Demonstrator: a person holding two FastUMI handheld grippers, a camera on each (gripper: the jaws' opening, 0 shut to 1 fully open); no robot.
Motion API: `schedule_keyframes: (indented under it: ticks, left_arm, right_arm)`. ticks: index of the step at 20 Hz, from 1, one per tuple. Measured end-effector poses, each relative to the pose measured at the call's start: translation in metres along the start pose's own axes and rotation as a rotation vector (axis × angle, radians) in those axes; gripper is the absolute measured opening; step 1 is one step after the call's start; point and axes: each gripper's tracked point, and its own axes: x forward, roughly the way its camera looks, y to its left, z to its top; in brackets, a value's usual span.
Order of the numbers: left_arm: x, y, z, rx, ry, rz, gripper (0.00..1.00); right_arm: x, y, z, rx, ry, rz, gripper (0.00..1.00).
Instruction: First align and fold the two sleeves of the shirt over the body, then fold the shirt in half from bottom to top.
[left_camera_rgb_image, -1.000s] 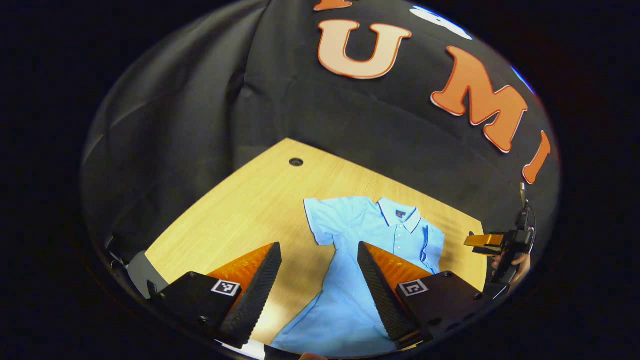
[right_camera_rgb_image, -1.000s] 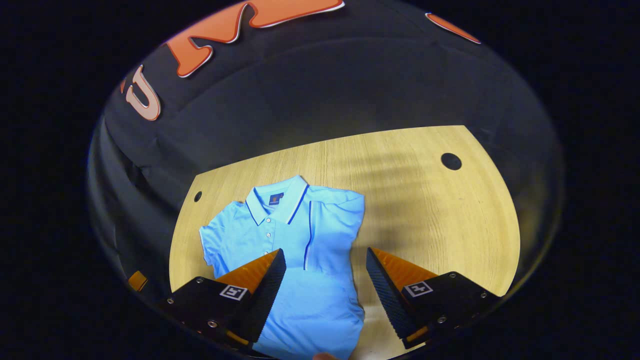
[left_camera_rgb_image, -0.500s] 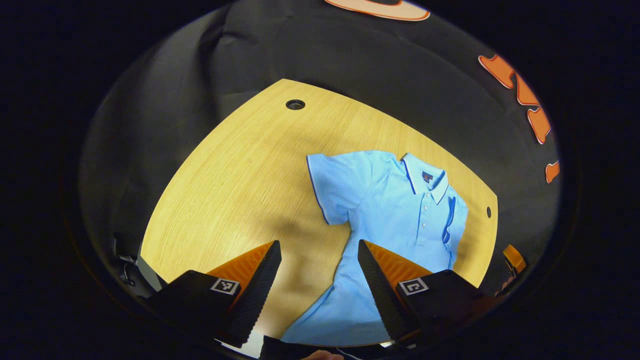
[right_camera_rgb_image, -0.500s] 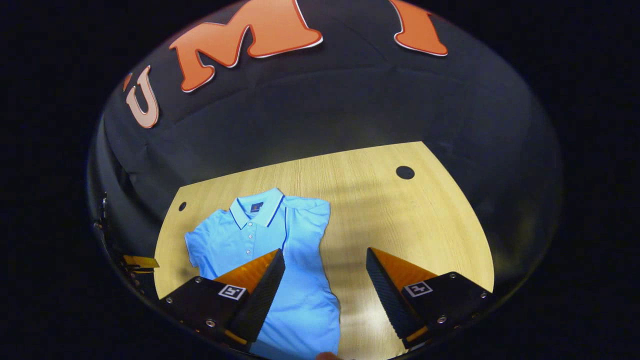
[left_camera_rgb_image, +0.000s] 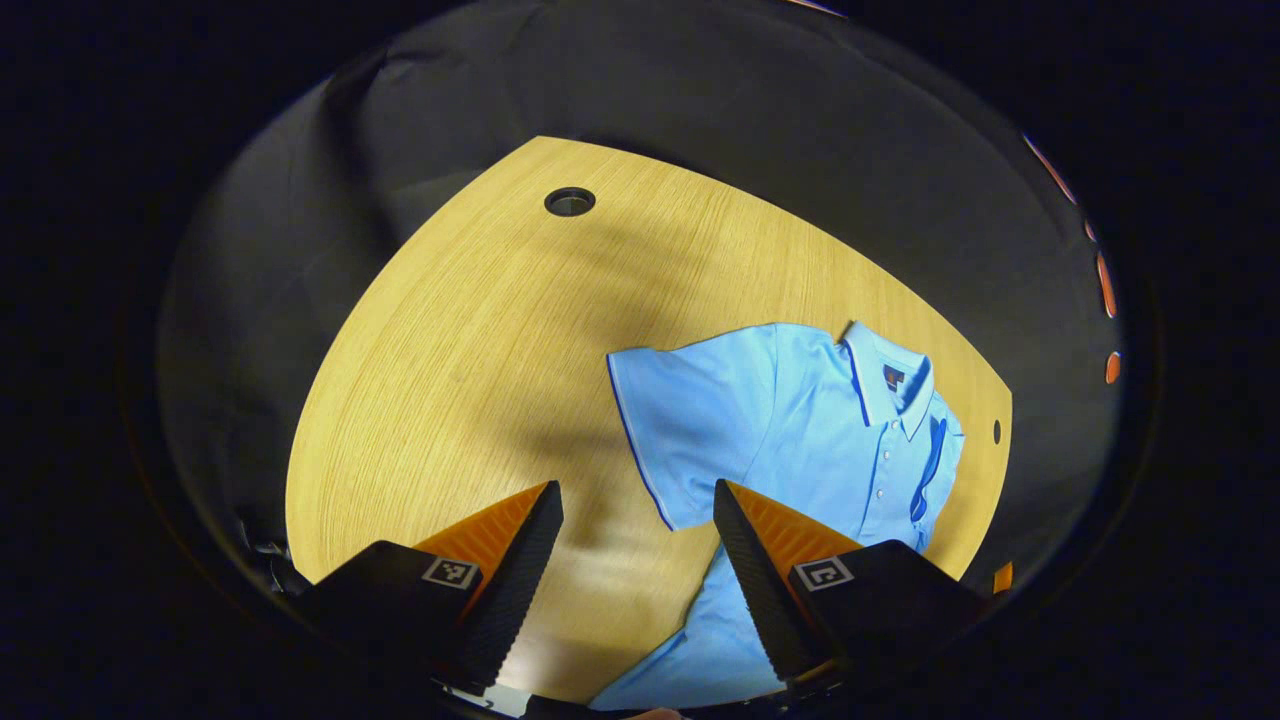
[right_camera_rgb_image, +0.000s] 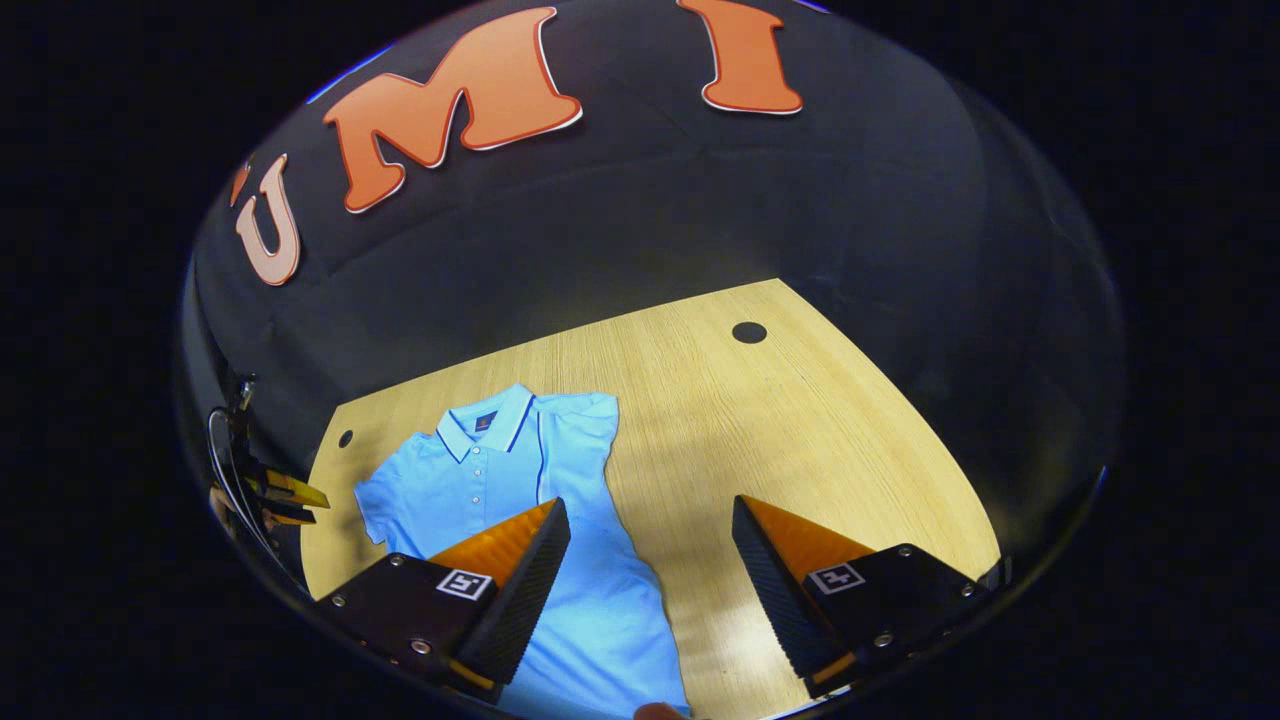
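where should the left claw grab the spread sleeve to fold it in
Pinch the sleeve at its dark-trimmed cuff edge, coming from the bare table side. It lies flat, pointing away from the polo shirt body, and the open left claw already faces that hem.

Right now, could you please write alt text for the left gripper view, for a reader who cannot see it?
A light blue polo shirt lies flat on a wooden table, one sleeve spread out. The left hand-held gripper hovers open above the table beside that sleeve, holding nothing.
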Motion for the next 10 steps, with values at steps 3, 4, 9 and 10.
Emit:
schedule_keyframes:
  ticks: [3, 4, 9, 10]
  left_arm:
    - [0.025, 0.002, 0.008, -0.005, 0.050, 0.015, 0.98]
    - [0.035, 0.004, 0.009, 0.000, 0.063, 0.029, 0.96]
    - [0.068, 0.001, 0.013, -0.009, 0.126, 0.051, 0.78]
    - [0.073, 0.001, 0.012, -0.010, 0.133, 0.056, 0.77]
  right_arm:
    - [-0.014, -0.007, -0.016, 0.001, -0.007, -0.032, 0.99]
    - [-0.019, -0.007, -0.020, 0.003, -0.016, -0.036, 0.99]
    - [-0.047, -0.012, -0.028, 0.001, -0.086, -0.077, 0.99]
    - [-0.051, -0.013, -0.029, 0.004, -0.099, -0.087, 0.99]
